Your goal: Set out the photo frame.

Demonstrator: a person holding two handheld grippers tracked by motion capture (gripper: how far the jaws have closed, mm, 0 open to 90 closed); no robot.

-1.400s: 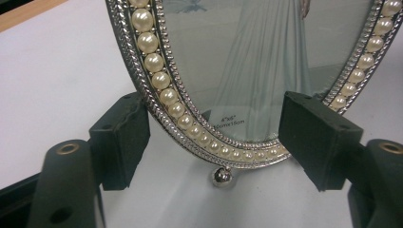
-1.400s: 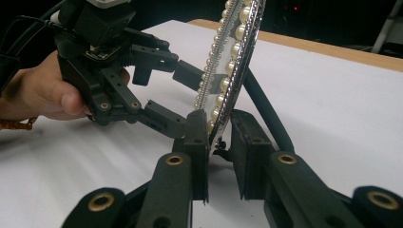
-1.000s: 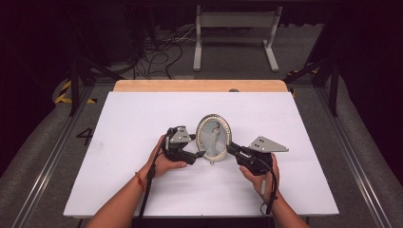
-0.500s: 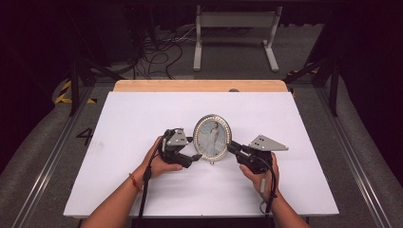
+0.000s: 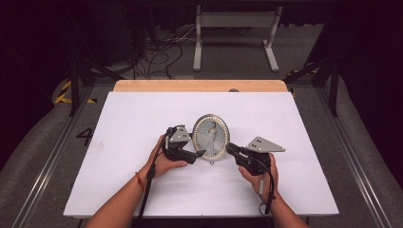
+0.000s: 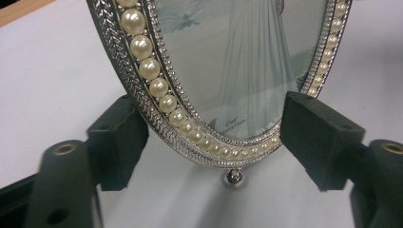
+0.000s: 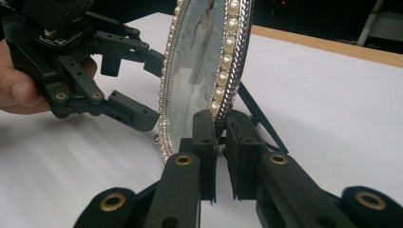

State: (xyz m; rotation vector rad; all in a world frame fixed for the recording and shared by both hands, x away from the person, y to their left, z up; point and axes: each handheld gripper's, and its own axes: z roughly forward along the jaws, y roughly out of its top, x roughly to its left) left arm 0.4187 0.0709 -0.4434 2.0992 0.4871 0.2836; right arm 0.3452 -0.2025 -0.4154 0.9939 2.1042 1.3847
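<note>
An oval silver picture frame (image 5: 210,137) edged with pearls stands upright mid-table on its back strut (image 7: 259,116). My left gripper (image 5: 198,149) comes in from the left, and its jaws span the frame's lower part (image 6: 228,71), one pad against each side of the rim. My right gripper (image 5: 230,149) is at the frame's lower right. Its jaws have just been closing and now pinch the rim (image 7: 223,102) front and back, as the right gripper view (image 7: 221,128) shows. That view also shows the left gripper (image 7: 149,88) against the rim.
The white table top (image 5: 142,118) spreads wide around the frame, with a bare wooden strip (image 5: 199,85) along its far edge. Beyond it, on the floor, lie cables (image 5: 161,52) and a metal stand (image 5: 235,38).
The frame's face looks slightly narrower and more upright than before. Both hands have stayed in place.
</note>
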